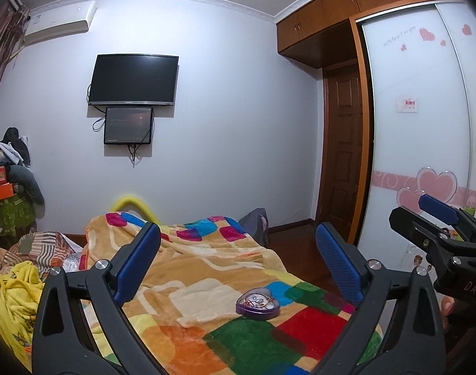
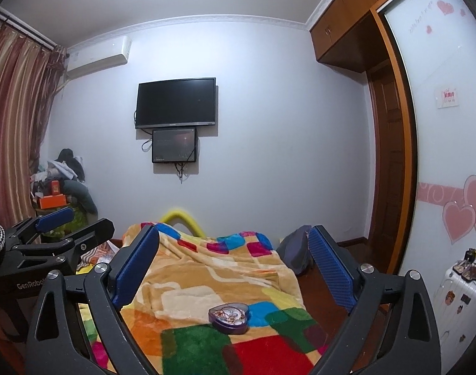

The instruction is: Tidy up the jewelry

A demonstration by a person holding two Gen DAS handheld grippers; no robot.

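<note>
A purple heart-shaped box (image 1: 258, 304) holding several pieces of jewelry sits open on a colourful patchwork blanket (image 1: 206, 268) on the bed. It also shows in the right wrist view (image 2: 229, 314). My left gripper (image 1: 238, 259) is open and empty, held above and behind the box. My right gripper (image 2: 233, 259) is open and empty, also above the box. The right gripper shows at the right edge of the left wrist view (image 1: 441, 228); the left gripper shows at the left of the right wrist view (image 2: 66, 225).
A yellow cloth (image 1: 16, 300) and striped bedding (image 1: 41, 250) lie left of the blanket. A TV (image 1: 133, 79) hangs on the far wall. A wardrobe with sliding doors (image 1: 419, 125) stands right. A small white cabinet with cosmetics (image 2: 463, 284) stands by it.
</note>
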